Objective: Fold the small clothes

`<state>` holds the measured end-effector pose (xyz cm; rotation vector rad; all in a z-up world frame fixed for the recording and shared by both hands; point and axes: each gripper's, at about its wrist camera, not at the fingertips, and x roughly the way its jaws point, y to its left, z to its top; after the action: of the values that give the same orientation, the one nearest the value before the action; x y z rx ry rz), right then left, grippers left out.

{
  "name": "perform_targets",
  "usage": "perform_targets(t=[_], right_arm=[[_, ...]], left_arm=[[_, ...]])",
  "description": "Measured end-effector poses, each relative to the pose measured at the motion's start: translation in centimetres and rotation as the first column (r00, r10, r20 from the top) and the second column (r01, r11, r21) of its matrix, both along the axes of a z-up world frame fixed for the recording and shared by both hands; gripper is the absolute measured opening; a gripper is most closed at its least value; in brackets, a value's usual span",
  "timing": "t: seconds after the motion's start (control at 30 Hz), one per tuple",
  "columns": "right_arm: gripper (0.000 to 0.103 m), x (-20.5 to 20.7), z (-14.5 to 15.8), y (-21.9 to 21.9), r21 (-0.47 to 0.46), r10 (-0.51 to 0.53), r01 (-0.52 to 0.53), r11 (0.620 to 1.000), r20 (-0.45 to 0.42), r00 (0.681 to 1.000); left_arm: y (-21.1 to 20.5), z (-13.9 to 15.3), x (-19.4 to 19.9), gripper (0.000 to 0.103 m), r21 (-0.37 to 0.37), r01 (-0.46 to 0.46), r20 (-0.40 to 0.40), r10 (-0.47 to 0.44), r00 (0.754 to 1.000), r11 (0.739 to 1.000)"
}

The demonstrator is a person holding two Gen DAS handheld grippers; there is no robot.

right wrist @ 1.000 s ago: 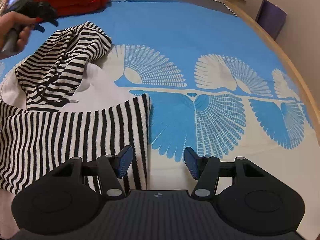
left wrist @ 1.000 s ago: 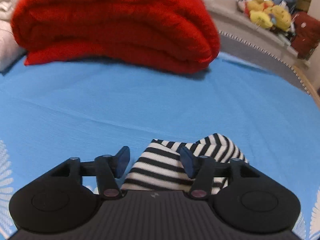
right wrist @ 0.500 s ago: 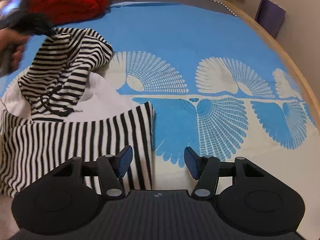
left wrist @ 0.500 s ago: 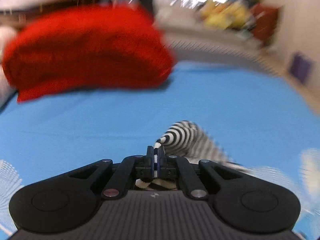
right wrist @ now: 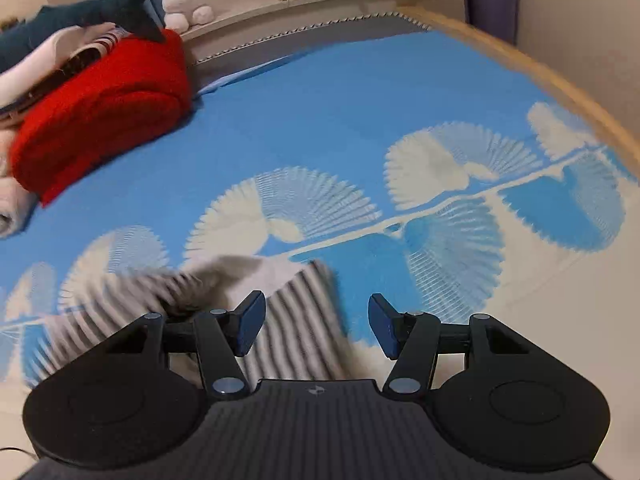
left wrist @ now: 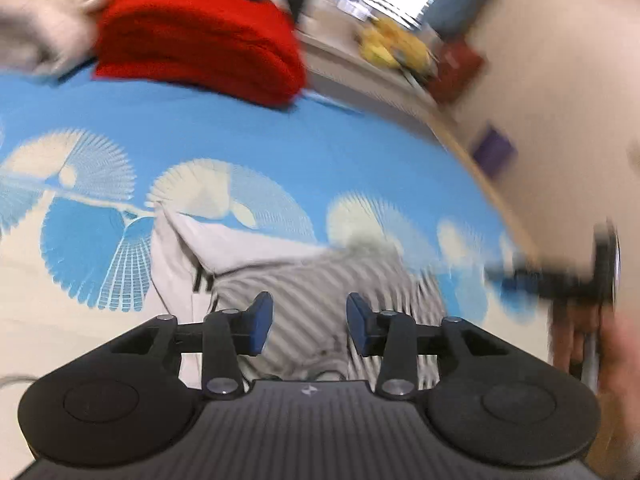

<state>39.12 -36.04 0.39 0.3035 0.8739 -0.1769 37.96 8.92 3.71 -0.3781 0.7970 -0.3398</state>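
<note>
You will find no readable text, number or brand here; only a small pale emblem, no letters, sits on each hand-held gripper's [left wrist: 309, 322] ribbed housing.

The striped garment [left wrist: 320, 280], black-and-white with a plain pale lining or inner face showing, lies rumpled on the bed in the lower middle of the left wrist view, its stripes smeared by motion blur. There a pale triangular flap points toward the upper left, and the striped part spreads right and down toward the bottom of the frame. In the right wrist view the same garment [right wrist: 296, 320] sits in the lower left and lower centre: a striped panel with a squared corner stands at centre, with a blurred, bunched striped fold to its left.
</note>
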Motion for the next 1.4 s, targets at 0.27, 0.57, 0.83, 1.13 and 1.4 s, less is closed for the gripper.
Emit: perform_targets(t=[0.27, 0.57, 0.83, 1.13, 1.4], right_arm=[[0.059, 1.3, -2.8, 4.0, 0.23, 0.1, -0.075, 0.97, -0.1, 0.99], [0.061, 1.2, -8.4, 6.9, 0.417, 0.098, 0.053, 0.907, -0.332, 0.938], [0.001, 1.4, -9.0, 8.1, 0.484, 0.033, 0.116, 0.868, -0.289, 0.957], [0.001, -0.1, -4.1, 1.1, 0.588, 0.038, 0.025, 0.809, -0.096, 0.995], [0.02, -0.6, -5.6, 0.2, 0.344, 0.032, 0.062, 0.937, -0.262, 0.964]], left_arm=[[0.3, -5.8, 5.6, 0.068, 0.023, -0.122, -0.238, 0.124, 0.963, 0.992], [-0.8, -8.8, 7.2, 0.057, 0.077, -0.167, -0.276, 0.182, 0.944, 0.983], [-2.2, -1.4, 4.4, 0.004, 0.091, -0.06, 0.109, 0.05, 0.993, 0.994], [-5.3, -2.0, 0.1, 0.015, 0.044, 0.6, 0.018, -0.601, 0.799, 0.799], [-1.5, -5.8, 3.6, 0.053, 0.051, 0.328, -0.153, -0.317, 0.936, 0.943]])
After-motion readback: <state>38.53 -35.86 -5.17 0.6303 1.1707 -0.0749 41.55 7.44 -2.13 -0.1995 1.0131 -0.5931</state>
